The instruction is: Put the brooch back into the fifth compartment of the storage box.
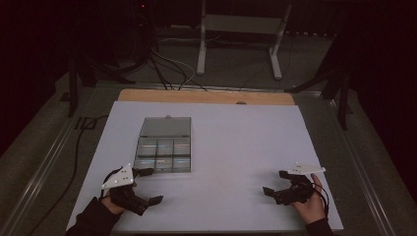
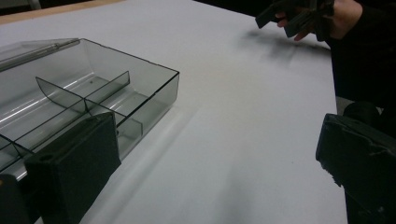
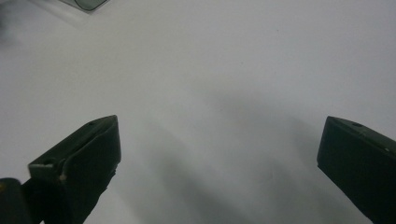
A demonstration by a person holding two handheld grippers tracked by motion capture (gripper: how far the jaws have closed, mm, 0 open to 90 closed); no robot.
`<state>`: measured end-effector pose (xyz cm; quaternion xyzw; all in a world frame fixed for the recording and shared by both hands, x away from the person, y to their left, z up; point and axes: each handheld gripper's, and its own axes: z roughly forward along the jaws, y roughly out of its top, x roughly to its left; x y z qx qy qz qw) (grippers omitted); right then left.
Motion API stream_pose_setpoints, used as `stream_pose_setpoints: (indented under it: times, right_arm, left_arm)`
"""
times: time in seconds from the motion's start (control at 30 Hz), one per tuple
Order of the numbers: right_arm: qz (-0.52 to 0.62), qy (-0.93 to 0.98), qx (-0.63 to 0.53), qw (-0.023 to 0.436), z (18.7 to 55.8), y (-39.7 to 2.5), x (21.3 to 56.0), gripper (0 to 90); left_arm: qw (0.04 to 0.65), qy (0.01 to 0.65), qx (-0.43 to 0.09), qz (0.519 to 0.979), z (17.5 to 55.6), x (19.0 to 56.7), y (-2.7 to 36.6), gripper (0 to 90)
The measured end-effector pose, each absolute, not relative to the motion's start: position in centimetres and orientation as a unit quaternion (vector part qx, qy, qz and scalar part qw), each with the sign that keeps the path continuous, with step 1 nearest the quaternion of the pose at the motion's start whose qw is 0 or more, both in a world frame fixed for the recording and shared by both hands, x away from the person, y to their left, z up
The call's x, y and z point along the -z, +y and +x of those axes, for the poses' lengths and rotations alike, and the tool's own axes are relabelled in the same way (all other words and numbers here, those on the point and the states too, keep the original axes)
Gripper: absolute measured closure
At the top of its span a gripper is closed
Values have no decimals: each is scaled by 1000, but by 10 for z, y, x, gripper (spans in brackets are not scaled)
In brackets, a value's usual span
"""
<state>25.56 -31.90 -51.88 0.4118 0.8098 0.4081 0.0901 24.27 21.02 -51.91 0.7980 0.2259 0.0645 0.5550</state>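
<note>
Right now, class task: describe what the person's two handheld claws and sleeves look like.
The left claw and right claw are black, each with two blocky jaws with flat faces. Each carries a pale grey three-cornered plate on top, and thin black cables loop from them. The person wears dark sleeves.

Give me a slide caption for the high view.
Two open hand-held grippers, left gripper and right gripper, rest on a white table beside a clear, lid-open compartment box.
</note>
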Motion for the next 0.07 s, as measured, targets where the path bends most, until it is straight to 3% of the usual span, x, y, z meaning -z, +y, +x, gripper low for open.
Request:
stream_pose_setpoints:
  times: [0.07]
  right_arm:
    - [413, 811, -405, 88, 256, -318, 520, 0]
  left_arm:
    - [555, 227, -64, 798, 243, 519, 210, 11]
